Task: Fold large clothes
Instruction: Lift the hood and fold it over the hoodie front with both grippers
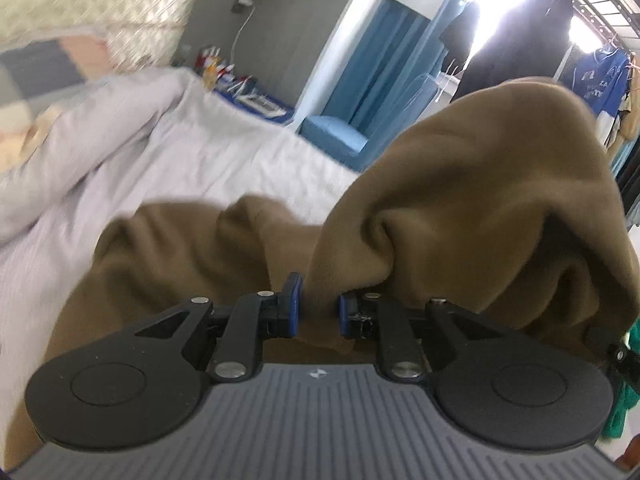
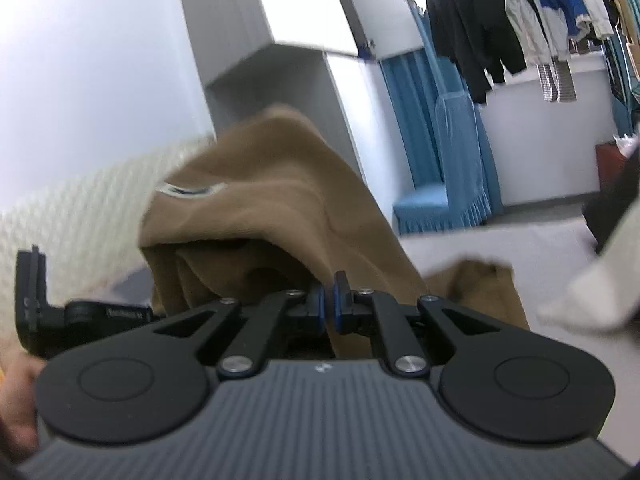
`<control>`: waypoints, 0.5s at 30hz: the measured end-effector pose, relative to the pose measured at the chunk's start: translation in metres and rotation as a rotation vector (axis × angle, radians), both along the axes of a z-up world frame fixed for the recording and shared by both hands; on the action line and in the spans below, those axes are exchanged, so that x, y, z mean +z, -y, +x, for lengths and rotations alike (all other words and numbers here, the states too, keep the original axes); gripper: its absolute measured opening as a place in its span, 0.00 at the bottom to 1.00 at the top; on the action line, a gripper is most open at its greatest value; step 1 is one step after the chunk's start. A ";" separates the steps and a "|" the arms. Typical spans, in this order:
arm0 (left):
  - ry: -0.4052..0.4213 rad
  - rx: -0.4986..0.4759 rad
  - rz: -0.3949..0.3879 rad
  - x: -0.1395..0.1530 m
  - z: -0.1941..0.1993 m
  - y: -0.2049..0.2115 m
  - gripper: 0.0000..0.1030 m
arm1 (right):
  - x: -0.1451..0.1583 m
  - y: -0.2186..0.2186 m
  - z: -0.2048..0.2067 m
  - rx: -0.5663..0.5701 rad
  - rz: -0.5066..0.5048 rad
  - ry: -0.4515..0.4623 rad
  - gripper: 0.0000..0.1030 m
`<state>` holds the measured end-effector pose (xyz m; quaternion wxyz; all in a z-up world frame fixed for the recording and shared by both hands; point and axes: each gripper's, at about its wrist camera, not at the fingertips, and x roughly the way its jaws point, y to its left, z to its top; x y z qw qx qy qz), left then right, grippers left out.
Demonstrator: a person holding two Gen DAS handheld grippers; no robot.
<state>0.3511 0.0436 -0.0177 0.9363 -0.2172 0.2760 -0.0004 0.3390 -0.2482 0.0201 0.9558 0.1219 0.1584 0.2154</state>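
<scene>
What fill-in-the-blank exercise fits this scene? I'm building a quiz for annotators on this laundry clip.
1. Both hand-held grippers, left and right, are shut on the same ____ garment.
2. The bed under it has a pale ____ cover.
3. The curtain beside the window is ____.
4. Clothes ____ on a rail by the window.

Missing words: brown; lilac; blue; hang

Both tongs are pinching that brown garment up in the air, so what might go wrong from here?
1. The right tongs grip only a thin edge of the brown garment; it may slip out.
2. The left tongs clamp a bunched fold, so the garment could land creased on the bed.
3. A loose end trails on the bed and may drag or fold under.
</scene>
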 end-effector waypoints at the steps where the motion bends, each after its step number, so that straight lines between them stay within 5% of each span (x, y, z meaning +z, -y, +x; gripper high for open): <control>1: -0.006 0.004 -0.007 -0.009 -0.010 0.001 0.20 | -0.005 -0.001 -0.005 0.003 -0.013 -0.022 0.07; 8: -0.027 -0.002 0.012 -0.063 -0.032 -0.001 0.21 | -0.055 -0.008 -0.033 0.033 -0.088 -0.159 0.08; 15: -0.051 -0.010 -0.028 -0.094 -0.015 -0.017 0.22 | -0.094 -0.022 0.005 0.033 -0.131 -0.315 0.08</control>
